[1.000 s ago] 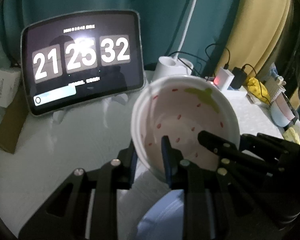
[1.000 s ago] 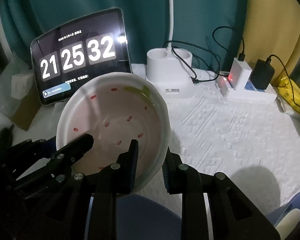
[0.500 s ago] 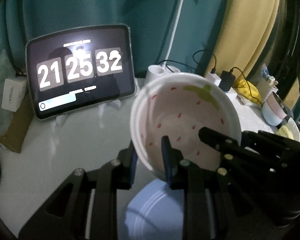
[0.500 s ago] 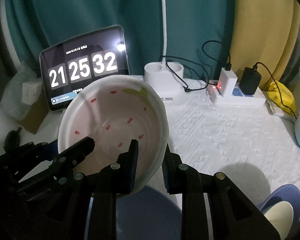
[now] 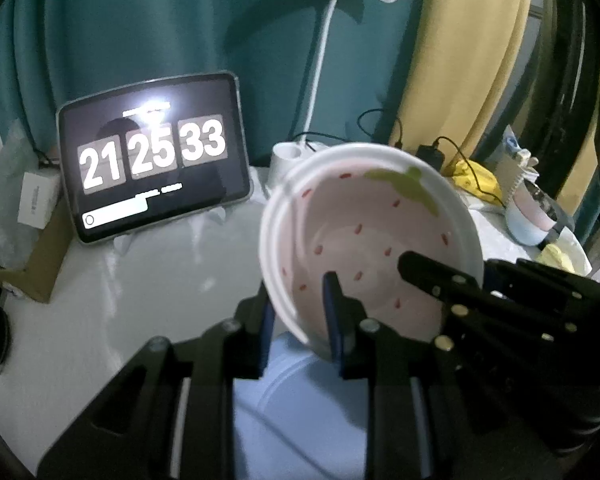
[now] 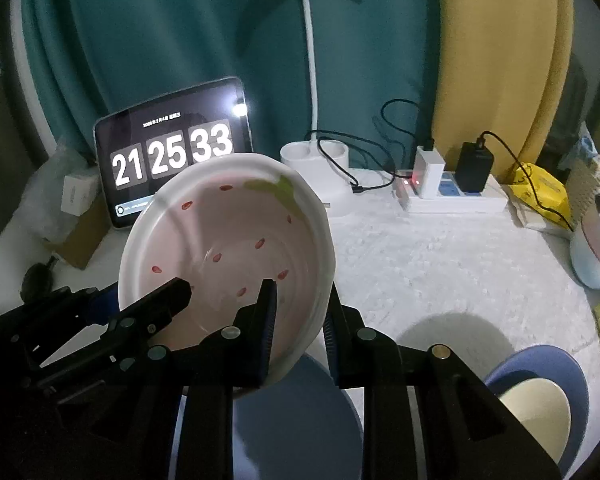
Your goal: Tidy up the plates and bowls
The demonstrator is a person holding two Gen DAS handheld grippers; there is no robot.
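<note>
A white strawberry-pattern bowl [image 5: 372, 240] with a pink inside, red seed marks and a green leaf is held in the air by both grippers. My left gripper [image 5: 300, 312] is shut on its left rim. My right gripper [image 6: 298, 312] is shut on its right rim; the bowl also shows in the right wrist view [image 6: 228, 248]. Each gripper's fingers show in the other view, on the far side of the bowl. A blue plate [image 6: 296, 416] lies on the table right under the bowl, also in the left wrist view [image 5: 300, 408].
A tablet clock [image 6: 172, 160] stands at the back left. A white lamp base [image 6: 320, 160] and a power strip with chargers [image 6: 452, 192] stand behind. A blue dish with a cream bowl [image 6: 540, 396] is at the right front, a pale bowl [image 6: 592, 256] at the far right.
Both grippers have lifted the strawberry bowl higher above the table; more of the blue plate beneath shows. The clock went from 32 to 33.
</note>
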